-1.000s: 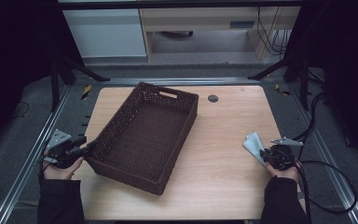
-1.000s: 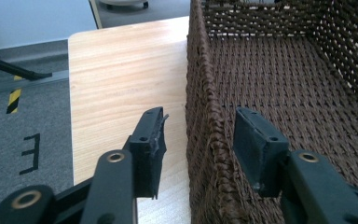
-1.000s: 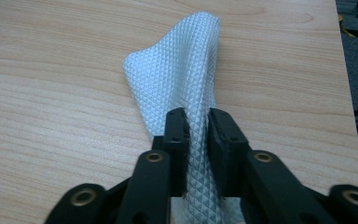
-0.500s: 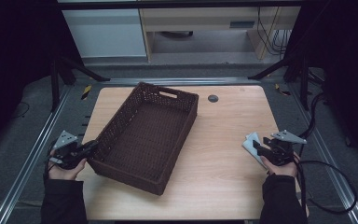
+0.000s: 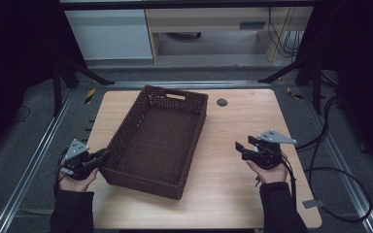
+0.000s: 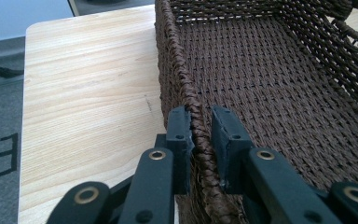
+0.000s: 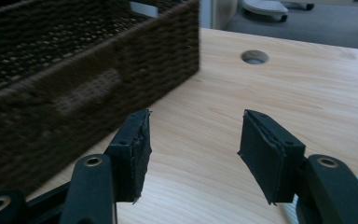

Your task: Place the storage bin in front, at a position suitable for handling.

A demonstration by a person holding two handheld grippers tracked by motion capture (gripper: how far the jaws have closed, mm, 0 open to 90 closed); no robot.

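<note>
A dark brown woven basket [image 5: 196, 141] stands empty on the left half of the wooden table [image 5: 243, 116]. My left gripper [image 5: 104, 154] is shut on the basket's near left rim [image 6: 175, 60]. In the left gripper view, one jaw of this gripper [image 6: 200, 126] is outside the wall and one inside. My right gripper [image 5: 240, 148] hovers over bare table to the right of the basket and points at it. Its jaws have just been opening. In the right gripper view they [image 7: 193, 135] stand wide with nothing between them, and the basket's wall [image 7: 74, 93] is blurred ahead on the left.
A round cable hole [image 5: 222, 102] sits in the table behind the basket's far right corner [image 7: 254, 57]. Bare wood lies right of the basket. Cables [image 5: 330, 170] trail over the floor at the right. Metal rails run along both sides.
The left gripper slid onto the basket's rim and closed on it. The right gripper rose, moved left toward the basket, and its jaws opened. The pale thing beside it earlier is gone from view.
</note>
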